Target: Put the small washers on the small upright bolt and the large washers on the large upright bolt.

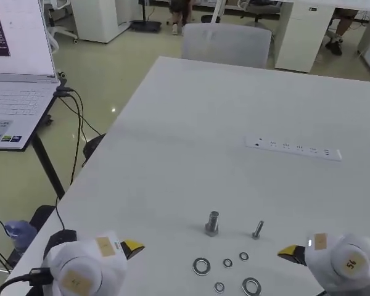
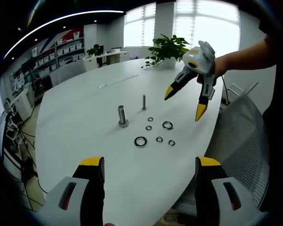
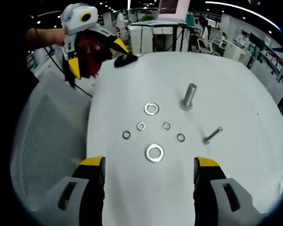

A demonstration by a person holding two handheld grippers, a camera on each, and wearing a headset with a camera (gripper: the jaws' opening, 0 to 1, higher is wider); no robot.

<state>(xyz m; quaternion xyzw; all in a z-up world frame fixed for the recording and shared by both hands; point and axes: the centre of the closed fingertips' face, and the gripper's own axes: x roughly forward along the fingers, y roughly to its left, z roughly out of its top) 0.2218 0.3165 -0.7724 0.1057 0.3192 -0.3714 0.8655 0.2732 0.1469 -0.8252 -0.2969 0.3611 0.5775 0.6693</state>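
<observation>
Left gripper point(image 2: 150, 163) and right gripper point(image 3: 150, 163) hover wide open and empty, flanking the loose washers point(image 1: 201, 266), seemingly poised for a first pick.

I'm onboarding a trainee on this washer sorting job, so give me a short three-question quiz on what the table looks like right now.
1. True or false: the large upright bolt and the small upright bolt both carry no washer yet.
2. How many large washers lie on the table?
3. The left gripper and the right gripper are: A) both open and empty; B) both shut on washers; C) one open, one shut on a bolt.

Key: 1 true; 2 two; 3 A.
</observation>
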